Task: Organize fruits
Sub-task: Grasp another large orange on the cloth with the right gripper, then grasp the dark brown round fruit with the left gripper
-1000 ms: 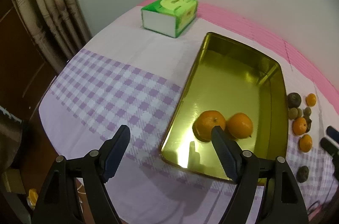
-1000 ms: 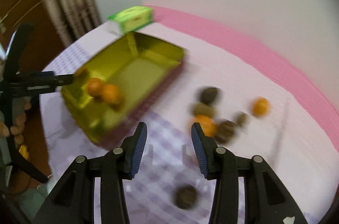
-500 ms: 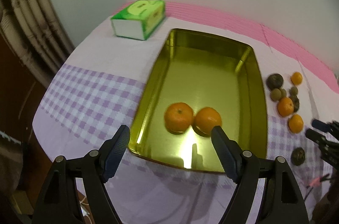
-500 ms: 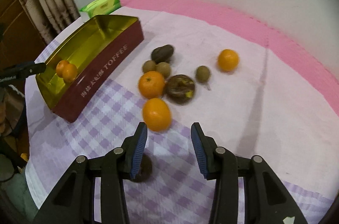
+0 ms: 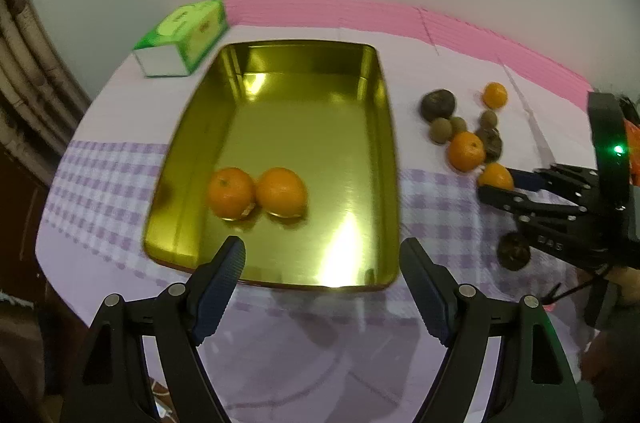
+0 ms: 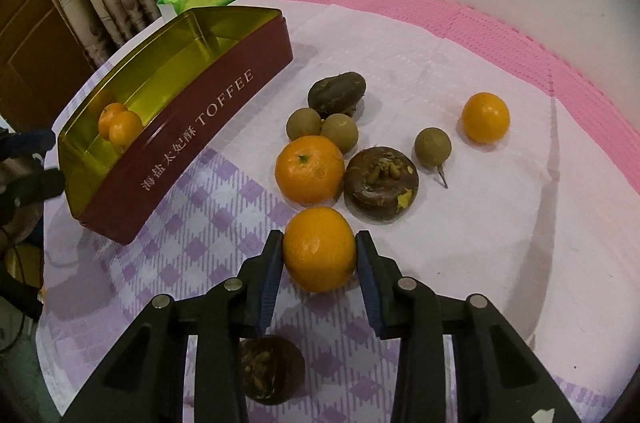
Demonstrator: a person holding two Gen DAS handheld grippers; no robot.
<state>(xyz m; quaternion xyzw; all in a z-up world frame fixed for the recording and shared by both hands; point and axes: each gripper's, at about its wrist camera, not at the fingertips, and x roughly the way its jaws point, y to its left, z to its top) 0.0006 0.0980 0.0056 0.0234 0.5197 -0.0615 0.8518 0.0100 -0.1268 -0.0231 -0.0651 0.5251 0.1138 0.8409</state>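
Jaws of right gripper [image 6: 319, 249] closing w/ pads against an orange [image 6: 319, 247] on the checked cloth [image 6: 192, 235], near toffee tin [image 6: 208, 111]; left gripper [image 5: 322, 265] spread wide, nothing held, above tin's near edge.

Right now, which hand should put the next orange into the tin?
Right. The right gripper has its jaws closing around an orange on the cloth. The left gripper hangs empty near the tin.

Two oranges [image 5: 257, 191] sit touching inside the gold tin [image 5: 384, 127], near its left wall; the left gripper [image 5: 322, 289] gapes empty over the tin's near rim; the right gripper [image 5: 498, 183], right of the tin, closes around another orange [image 5: 494, 176].
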